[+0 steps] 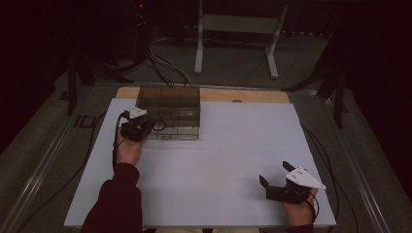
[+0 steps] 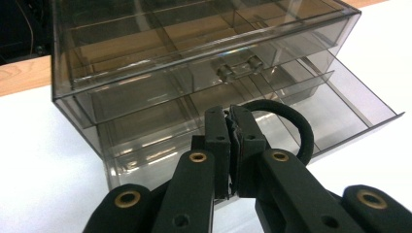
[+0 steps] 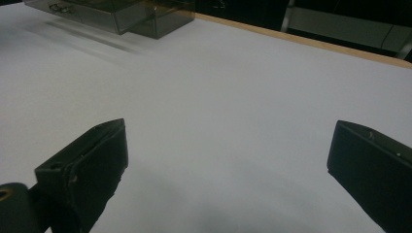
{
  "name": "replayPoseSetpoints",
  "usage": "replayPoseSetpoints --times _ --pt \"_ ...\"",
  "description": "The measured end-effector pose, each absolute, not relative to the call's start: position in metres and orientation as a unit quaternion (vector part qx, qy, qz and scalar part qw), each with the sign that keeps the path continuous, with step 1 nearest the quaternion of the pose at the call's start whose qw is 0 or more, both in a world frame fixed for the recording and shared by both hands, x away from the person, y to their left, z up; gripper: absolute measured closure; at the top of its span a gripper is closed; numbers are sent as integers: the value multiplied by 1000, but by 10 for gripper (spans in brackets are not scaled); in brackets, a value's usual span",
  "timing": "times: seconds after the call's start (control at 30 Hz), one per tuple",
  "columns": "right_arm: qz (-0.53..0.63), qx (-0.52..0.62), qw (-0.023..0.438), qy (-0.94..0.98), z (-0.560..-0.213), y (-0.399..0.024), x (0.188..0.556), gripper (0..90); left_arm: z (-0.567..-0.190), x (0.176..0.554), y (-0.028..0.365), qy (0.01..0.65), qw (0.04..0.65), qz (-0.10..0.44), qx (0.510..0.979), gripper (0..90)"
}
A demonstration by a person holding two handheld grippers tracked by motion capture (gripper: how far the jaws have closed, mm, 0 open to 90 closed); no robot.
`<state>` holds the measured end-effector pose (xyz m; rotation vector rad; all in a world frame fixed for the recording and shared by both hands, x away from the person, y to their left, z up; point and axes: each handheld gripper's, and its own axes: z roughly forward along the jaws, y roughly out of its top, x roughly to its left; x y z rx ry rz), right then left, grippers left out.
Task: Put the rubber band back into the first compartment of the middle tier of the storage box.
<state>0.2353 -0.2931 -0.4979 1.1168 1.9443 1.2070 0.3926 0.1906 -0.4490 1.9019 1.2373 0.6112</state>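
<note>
A smoky clear plastic drawer box [image 1: 168,103] stands at the back left of the white table [image 1: 218,160]. Its lower drawer [image 2: 350,109] is pulled out, and its dividers show through the walls. My left gripper [image 2: 231,124] is shut on a black elastic ring [image 2: 286,114], which it holds just above the open drawer. In the high view this gripper [image 1: 145,127] is at the box's front left corner, with the ring [image 1: 159,125] at its tip. My right gripper [image 1: 274,173] rests near the table's front right, open, with nothing between its fingers [image 3: 82,167].
The upper drawer [image 2: 233,68] is closed and has a small clear handle. The box [image 3: 116,14] lies far off in the right gripper view. A white stand [image 1: 238,34] and cables are on the floor behind the table.
</note>
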Motion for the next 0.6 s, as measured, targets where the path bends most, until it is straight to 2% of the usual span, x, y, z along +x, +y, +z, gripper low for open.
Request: replayPoseSetpoints --times 0.6 --pt "454 421 293 729 -498 -294 235 14 -442 401 206 506 383 249 732 884"
